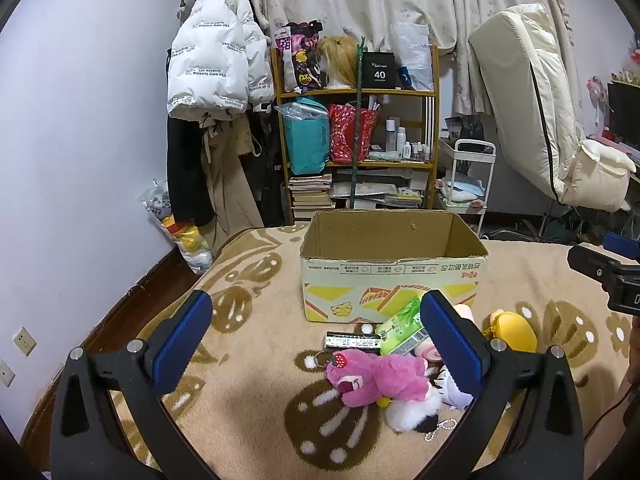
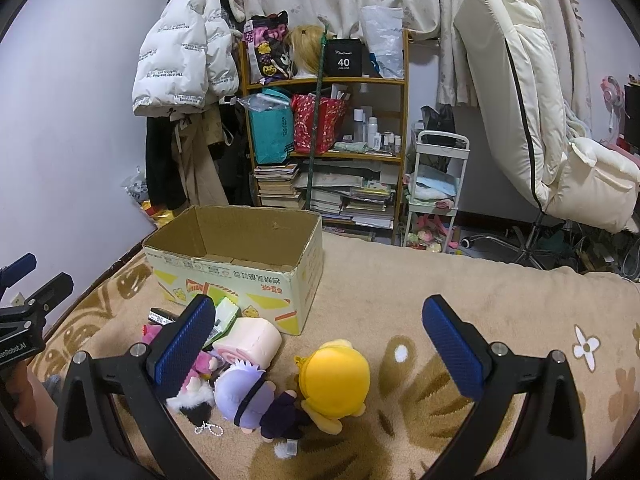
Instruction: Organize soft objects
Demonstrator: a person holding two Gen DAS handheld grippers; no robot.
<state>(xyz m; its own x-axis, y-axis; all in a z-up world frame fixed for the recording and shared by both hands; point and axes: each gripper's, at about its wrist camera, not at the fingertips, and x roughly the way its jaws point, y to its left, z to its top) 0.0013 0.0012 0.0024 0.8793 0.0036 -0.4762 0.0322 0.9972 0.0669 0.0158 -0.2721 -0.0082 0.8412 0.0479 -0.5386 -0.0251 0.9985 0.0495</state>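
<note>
1. Two hand-held grippers hover above the bed, both with jaws spread wide and holding nothing: the left hand-held gripper and the right hand-held gripper.
2. The soft toys lie in a loose pile on the beige blanket, just in front of the open cardboard box, which looks empty.
3. The pink plush bear lies between the left jaws, a little right of centre, its long axis running left to right across the view.
4. The yellow plush sits between the right jaws, near the middle, touching the purple-haired doll.
5. I judge each gripper is nearer its own toy; the box stands beyond the pile.
6. The room behind is cluttered, with a wooden shelf and a white chair.
</note>
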